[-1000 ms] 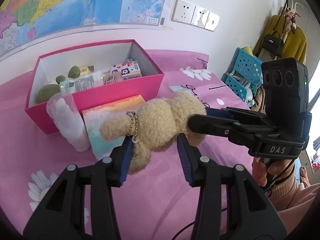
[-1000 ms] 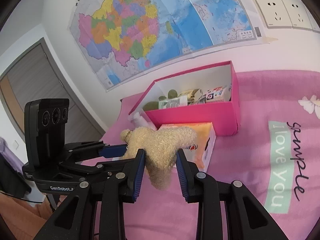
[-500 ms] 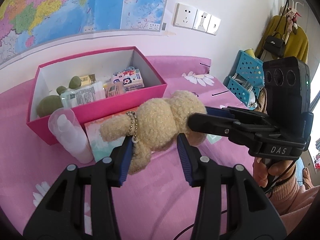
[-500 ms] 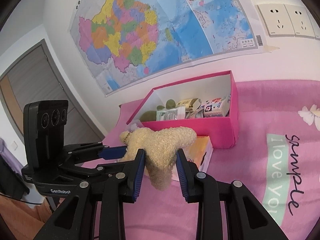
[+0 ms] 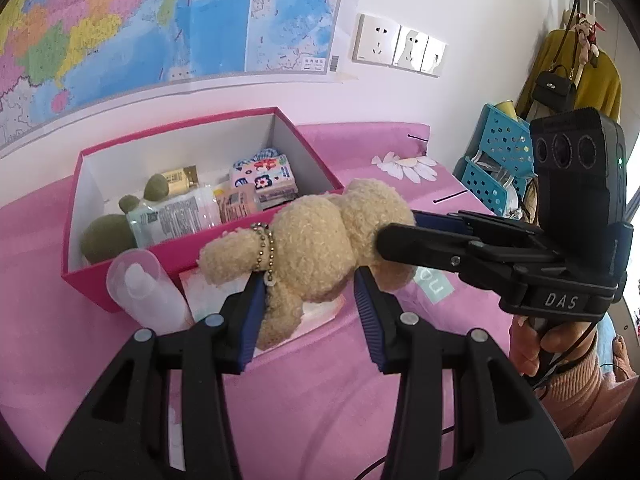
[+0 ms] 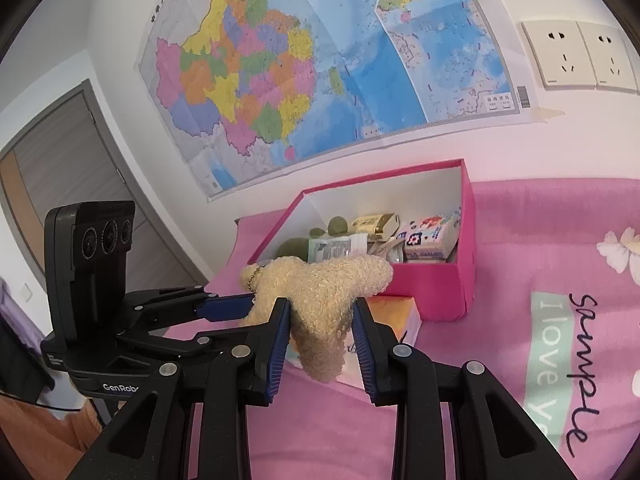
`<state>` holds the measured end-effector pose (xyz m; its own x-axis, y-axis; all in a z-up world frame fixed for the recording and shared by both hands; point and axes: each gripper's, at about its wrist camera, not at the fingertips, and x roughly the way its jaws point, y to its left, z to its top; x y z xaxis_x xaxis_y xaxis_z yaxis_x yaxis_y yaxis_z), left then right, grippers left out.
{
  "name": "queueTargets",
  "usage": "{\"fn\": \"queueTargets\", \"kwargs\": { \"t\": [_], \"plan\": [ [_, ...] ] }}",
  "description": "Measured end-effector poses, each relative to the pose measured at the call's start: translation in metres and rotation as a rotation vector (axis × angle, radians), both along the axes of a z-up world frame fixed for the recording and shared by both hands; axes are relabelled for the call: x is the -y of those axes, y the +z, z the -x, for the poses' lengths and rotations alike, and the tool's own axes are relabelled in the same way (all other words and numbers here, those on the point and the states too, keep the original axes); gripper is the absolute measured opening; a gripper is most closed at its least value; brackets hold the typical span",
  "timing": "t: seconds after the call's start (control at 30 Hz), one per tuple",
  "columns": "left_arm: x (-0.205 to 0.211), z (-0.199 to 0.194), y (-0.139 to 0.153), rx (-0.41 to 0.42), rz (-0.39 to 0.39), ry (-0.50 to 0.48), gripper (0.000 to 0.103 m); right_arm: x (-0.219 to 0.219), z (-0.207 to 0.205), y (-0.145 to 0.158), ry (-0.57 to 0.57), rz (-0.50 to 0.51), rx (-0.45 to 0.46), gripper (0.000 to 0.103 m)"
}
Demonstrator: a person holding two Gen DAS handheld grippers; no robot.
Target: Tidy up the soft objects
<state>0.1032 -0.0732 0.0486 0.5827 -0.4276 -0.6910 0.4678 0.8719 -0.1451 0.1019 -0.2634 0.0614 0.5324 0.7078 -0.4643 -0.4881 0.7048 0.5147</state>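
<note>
A beige plush bear [image 5: 316, 252] with a bead chain hangs in the air, held by both grippers. My left gripper [image 5: 310, 304] is shut on its body from below. My right gripper [image 6: 320, 320] is shut on its other end; it shows in the left wrist view [image 5: 400, 236] coming in from the right. The bear [image 6: 320, 284] hangs just in front of the open pink box [image 5: 208, 264], which holds green plush pieces, packets and a patterned pouch. The box also shows in the right wrist view [image 6: 466, 280].
A clear plastic bottle [image 5: 148, 288] and a pastel tissue pack [image 5: 320, 312] lie against the box front on the pink bedspread [image 5: 320, 400]. A blue basket [image 5: 496, 160] stands at the right. A wall with a map is behind the box.
Both grippers have lifted the bear higher and moved it toward the box. The box opening now shows more fully from above.
</note>
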Motion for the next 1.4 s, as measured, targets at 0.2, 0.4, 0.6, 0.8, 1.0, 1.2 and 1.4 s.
{"fn": "queueTargets", "kwargs": {
  "t": [0.2,0.4,0.6,0.8,1.0,1.2,1.4],
  "plan": [
    [0.000,-0.006,0.002,0.008,-0.006,0.012,0.046,-0.001,-0.007,0.002,-0.003,-0.001,0.006,0.031],
    [0.001,-0.014,0.005,0.020,-0.021,0.020,0.047,-0.003,-0.016,0.004,-0.006,-0.003,0.014,0.031],
    [0.001,-0.027,0.008,0.025,-0.035,0.029,0.047,-0.003,-0.027,0.006,-0.013,-0.010,0.016,0.031],
    [0.002,-0.038,0.009,0.030,-0.054,0.038,0.047,-0.004,-0.038,0.006,-0.019,-0.016,0.014,0.031],
    [0.001,-0.050,0.010,0.028,-0.061,0.050,0.046,-0.006,-0.050,0.005,-0.022,-0.018,0.013,0.031],
    [0.000,-0.062,0.010,0.023,-0.080,0.067,0.047,-0.010,-0.062,0.003,-0.023,-0.019,0.004,0.031],
    [-0.001,-0.077,0.008,0.014,-0.104,0.090,0.047,-0.016,-0.077,0.000,-0.026,-0.026,-0.011,0.031]
  ]
}}
